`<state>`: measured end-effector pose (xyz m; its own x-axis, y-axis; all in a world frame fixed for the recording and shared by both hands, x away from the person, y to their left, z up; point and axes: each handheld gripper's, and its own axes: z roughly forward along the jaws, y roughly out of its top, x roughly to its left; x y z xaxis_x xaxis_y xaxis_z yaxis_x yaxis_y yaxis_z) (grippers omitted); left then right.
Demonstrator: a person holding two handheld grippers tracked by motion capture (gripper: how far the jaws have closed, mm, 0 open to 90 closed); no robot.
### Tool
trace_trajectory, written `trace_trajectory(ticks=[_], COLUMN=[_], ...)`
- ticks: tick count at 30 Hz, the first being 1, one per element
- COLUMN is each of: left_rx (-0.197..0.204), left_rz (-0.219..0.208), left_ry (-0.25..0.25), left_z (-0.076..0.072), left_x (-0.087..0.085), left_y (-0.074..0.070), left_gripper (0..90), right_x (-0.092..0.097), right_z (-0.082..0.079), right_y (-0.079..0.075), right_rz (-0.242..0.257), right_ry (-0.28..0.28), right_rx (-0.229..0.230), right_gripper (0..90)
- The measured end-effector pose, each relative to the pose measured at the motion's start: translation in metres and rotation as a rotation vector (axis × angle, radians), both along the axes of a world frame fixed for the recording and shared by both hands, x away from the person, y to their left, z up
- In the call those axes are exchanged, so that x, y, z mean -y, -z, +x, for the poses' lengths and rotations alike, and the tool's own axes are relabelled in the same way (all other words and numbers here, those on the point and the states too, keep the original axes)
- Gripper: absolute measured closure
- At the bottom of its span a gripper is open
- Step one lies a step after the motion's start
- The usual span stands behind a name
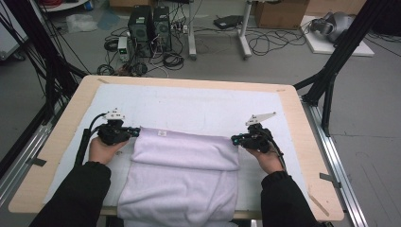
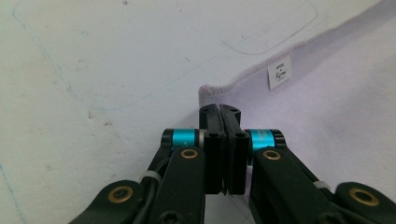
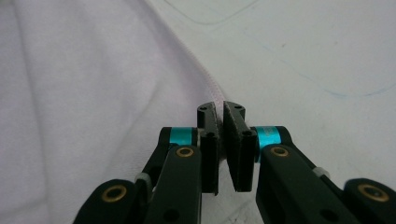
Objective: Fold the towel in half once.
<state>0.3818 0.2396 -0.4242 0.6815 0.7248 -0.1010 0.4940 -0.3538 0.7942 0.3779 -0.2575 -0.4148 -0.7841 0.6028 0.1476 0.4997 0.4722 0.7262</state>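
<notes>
A pale lilac towel (image 1: 184, 165) lies folded on the white mat (image 1: 198, 106), and its near part hangs over the table's front edge. A small white label (image 1: 161, 133) sits by its far left corner. My left gripper (image 1: 137, 132) is at that corner. In the left gripper view the jaws (image 2: 219, 109) stand together, pinching the towel's (image 2: 327, 116) hemmed corner, with the label (image 2: 279, 72) just beyond. My right gripper (image 1: 234, 139) is at the far right corner. In the right gripper view it (image 3: 220, 108) is closed on the towel's (image 3: 93, 93) stitched edge, which runs into the narrow gap.
The mat covers most of a wooden table (image 1: 64, 132), with bare mat beyond the towel and on both sides. Faint drawn outlines mark the mat (image 2: 140, 56). Black frame posts (image 1: 331, 71) stand at the table's corners. Computers and cables (image 1: 151, 33) lie on the floor behind.
</notes>
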Motion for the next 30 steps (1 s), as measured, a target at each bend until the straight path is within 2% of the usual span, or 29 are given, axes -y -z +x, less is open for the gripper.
trace_trajectory(ticks=[5,8,12,15,18,19,20,21,23,25,29,30], left_rx=[0.051,0.079,0.123,0.138,0.138,0.133,0.13,0.12,0.11,0.109,0.109,0.11], left_rz=[-0.026,-0.025,-0.019,-0.023,-0.023,-0.016,-0.015,-0.007,-0.004,-0.01,-0.009,-0.006], left_ry=[0.029,0.055,0.103,0.132,0.172,0.189,0.192,0.202,0.195,0.187,0.177,0.172], left_z=[-0.016,-0.029,-0.059,-0.085,-0.113,-0.122,-0.126,-0.132,-0.133,-0.128,-0.108,-0.104], left_x=[-0.003,-0.004,-0.009,-0.017,-0.025,-0.028,-0.029,-0.032,-0.033,-0.032,-0.022,-0.02], left_y=[-0.018,-0.028,-0.04,-0.043,-0.042,-0.039,-0.038,-0.035,-0.032,-0.031,-0.029,-0.028], left_gripper=[88.1,88.0,88.0,88.1,89.5,89.4,88.5,87.3,80.9,79.3,75.1,74.3], right_x=[0.005,0.007,0.006,0.007,0.009,0.01,0.01,0.01,0.008,0.007,0.006,0.005], right_z=[-0.013,-0.028,-0.056,-0.078,-0.1,-0.109,-0.118,-0.121,-0.129,-0.128,-0.109,-0.101], right_y=[-0.016,-0.027,-0.043,-0.047,-0.047,-0.045,-0.043,-0.042,-0.038,-0.038,-0.037,-0.035], right_rz=[0.039,0.068,0.086,0.093,0.11,0.129,0.143,0.145,0.136,0.138,0.114,0.09], right_ry=[-0.018,-0.045,-0.096,-0.131,-0.162,-0.185,-0.215,-0.229,-0.26,-0.248,-0.182,-0.16], right_rx=[0.045,0.071,0.127,0.147,0.139,0.126,0.101,0.089,0.076,0.078,0.09,0.092], right_gripper=[84.8,84.8,84.8,84.8,84.6,84.3,82.0,80.1,74.6,72.0,67.7,66.4])
